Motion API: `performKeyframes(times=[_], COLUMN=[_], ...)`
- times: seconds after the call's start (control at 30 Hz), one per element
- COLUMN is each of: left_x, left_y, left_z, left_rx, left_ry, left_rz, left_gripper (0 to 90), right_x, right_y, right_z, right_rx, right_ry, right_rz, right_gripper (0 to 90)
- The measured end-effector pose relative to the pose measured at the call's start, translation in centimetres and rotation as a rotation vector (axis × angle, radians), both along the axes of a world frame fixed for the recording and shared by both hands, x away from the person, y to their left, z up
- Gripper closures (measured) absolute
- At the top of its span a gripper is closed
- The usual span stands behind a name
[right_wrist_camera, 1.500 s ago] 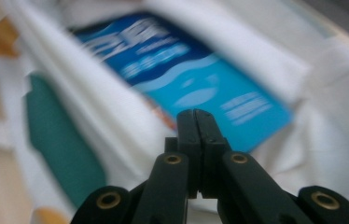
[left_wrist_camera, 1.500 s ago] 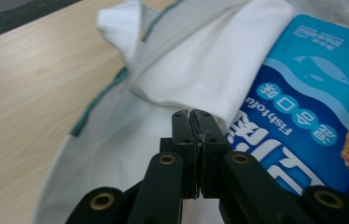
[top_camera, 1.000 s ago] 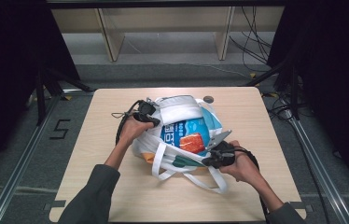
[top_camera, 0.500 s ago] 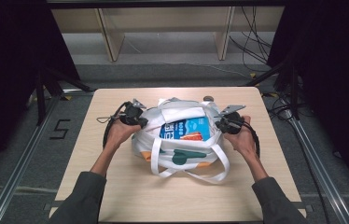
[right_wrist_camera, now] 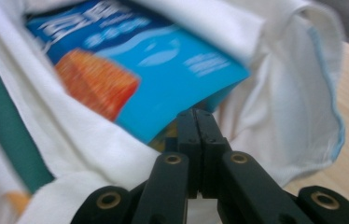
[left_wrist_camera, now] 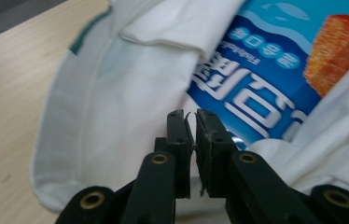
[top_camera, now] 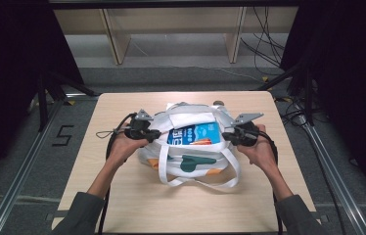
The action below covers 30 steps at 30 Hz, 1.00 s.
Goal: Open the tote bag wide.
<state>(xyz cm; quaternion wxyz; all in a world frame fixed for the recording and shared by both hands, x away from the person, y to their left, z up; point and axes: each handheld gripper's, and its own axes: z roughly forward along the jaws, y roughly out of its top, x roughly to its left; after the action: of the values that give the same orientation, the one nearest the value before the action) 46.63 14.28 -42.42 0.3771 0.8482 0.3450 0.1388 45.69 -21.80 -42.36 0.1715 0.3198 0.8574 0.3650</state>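
A white tote bag (top_camera: 186, 142) lies mid-table (top_camera: 122, 205), a blue snack packet (top_camera: 195, 133) inside. The left gripper (top_camera: 154, 133), jaws nearly together, pinches the bag's left rim; the right gripper (top_camera: 227, 137), jaws pressed together, meets its right. The left gripper view alone shows the slim gap.

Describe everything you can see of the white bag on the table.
The bag is white cloth, soft and slumped, lying near the middle of the table. It has dark green shapes and some orange on its side, and long white straps that loop toward the person. Its mouth is open; a blue packet with an orange picture lies inside. The left gripper and right gripper meet its two ends, jaws together, though a grip is unclear.
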Motion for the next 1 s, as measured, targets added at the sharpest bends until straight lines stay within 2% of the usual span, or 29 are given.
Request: performKeyframes(times=[0.07, 0.1, 0.13, 0.17, 0.2, 0.23, 0.27, 0.3, 0.33, 0.37, 0.4, 0.47, 0.5, 0.53, 0.57, 0.6, 0.63, 0.67, 0.73, 0.8, 0.87, 0.9, 0.97, 1.0], left_x=[-0.8, -0.8, -0.9, -0.8, -0.7, -0.5, -0.4, -0.4, -0.4, -0.5, -0.5, -1.1, -1.1, -1.3, -1.5, -1.6, -2.0, -2.0, -2.3, -2.9, -3.2, -3.5, -4.1, -4.4], left_y=[0.4, 0.4, 0.6, 0.7, 0.7, 0.5, 0.1, 0.1, 0.0, 0.1, 0.1, 0.4, 0.4, 0.6, 0.7, 0.9, 1.0, 1.0, 1.3, 1.5, 1.7, 1.7, 2.0, 2.1], left_z=[-0.8, -0.8, -1.0, -1.3, -1.6, -1.8, -1.9, -1.9, -1.6, -1.4, -1.4, -1.0, -1.0, -0.8, -0.6, -0.5, -0.3, -0.3, 0.1, 0.4, 0.7, 0.8, 1.1, 1.2], left_rx=[0.015, 0.015, 0.022, 0.026, 0.023, 0.037, 0.061, 0.061, 0.069, 0.051, 0.051, 0.017, 0.017, -0.004, -0.017, -0.033, -0.072, -0.072, -0.105, -0.156, -0.149, -0.174, -0.202, -0.195], left_ry=[0.014, 0.014, 0.013, 0.018, 0.019, 0.018, 0.009, 0.009, 0.005, 0.007, 0.007, -0.009, -0.009, -0.013, -0.022, -0.026, -0.028, -0.028, -0.040, -0.051, -0.057, -0.061, -0.068, -0.071], left_rz=[-0.023, -0.023, -0.023, -0.021, 0.005, -0.001, 0.007, 0.007, 0.004, 0.007, 0.007, 0.004, 0.004, 0.019, 0.012, 0.014, 0.025, 0.025, 0.031, 0.039, 0.027, 0.034, 0.034, 0.033], left_gripper=[83.2, 83.8, 83.8, 85.2, 85.2, 85.8, 86.4, 85.8, 84.6, 84.3, 84.0, 82.5, 81.5, 80.9, 80.9, 80.5, 80.1, 79.7, 79.0, 78.3, 77.7, 77.2, 75.6, 73.9], right_x=[-1.2, -1.2, -1.9, -2.4, -2.4, -2.5, -2.7, -2.7, -2.7, -2.7, -2.7, -2.6, -2.6, -2.7, -2.7, -2.8, -2.9, -2.9, -3.2, -3.4, -3.4, -3.6, -3.5, -3.7], right_y=[0.0, 0.0, -0.4, -0.5, -0.5, -0.4, 0.3, 0.3, 0.4, 0.2, 0.2, -0.4, -0.4, -0.5, -0.5, -0.5, -0.6, -0.6, -0.5, -0.4, -0.4, -0.3, -0.5, -0.6], right_z=[-0.4, -0.4, -0.7, -1.4, -1.4, -2.0, -3.2, -3.2, -2.5, -2.1, -2.1, -0.7, -0.7, -0.1, -0.1, 0.1, 0.7, 0.7, 1.1, 1.4, 1.5, 1.5, 1.6, 1.7], right_rx=[-0.036, -0.036, -0.033, -0.049, -0.049, -0.090, -0.127, -0.127, -0.132, -0.125, -0.125, -0.055, -0.055, -0.008, -0.008, 0.016, 0.020, 0.020, 0.037, 0.048, 0.040, 0.055, 0.059, 0.068], right_ry=[0.015, 0.015, 0.023, 0.065, 0.065, 0.090, 0.076, 0.076, 0.078, 0.067, 0.067, 0.029, 0.029, 0.012, 0.012, 0.002, 0.000, 0.000, -0.030, -0.036, -0.039, -0.033, -0.053, -0.052], right_rz=[0.024, 0.024, 0.024, 0.040, 0.040, 0.049, 0.039, 0.039, 0.041, 0.035, 0.035, 0.031, 0.031, 0.034, 0.034, 0.020, 0.034, 0.034, 0.030, 0.030, 0.036, 0.024, 0.027, 0.016], right_gripper=[90.0, 90.0, 90.0, 90.0, 90.0, 90.0, 90.0, 90.0, 90.0, 90.0, 90.0, 90.0, 90.0, 90.0, 90.0, 90.0, 90.0, 90.0, 89.3, 89.3, 89.3, 88.5, 85.7, 84.6])
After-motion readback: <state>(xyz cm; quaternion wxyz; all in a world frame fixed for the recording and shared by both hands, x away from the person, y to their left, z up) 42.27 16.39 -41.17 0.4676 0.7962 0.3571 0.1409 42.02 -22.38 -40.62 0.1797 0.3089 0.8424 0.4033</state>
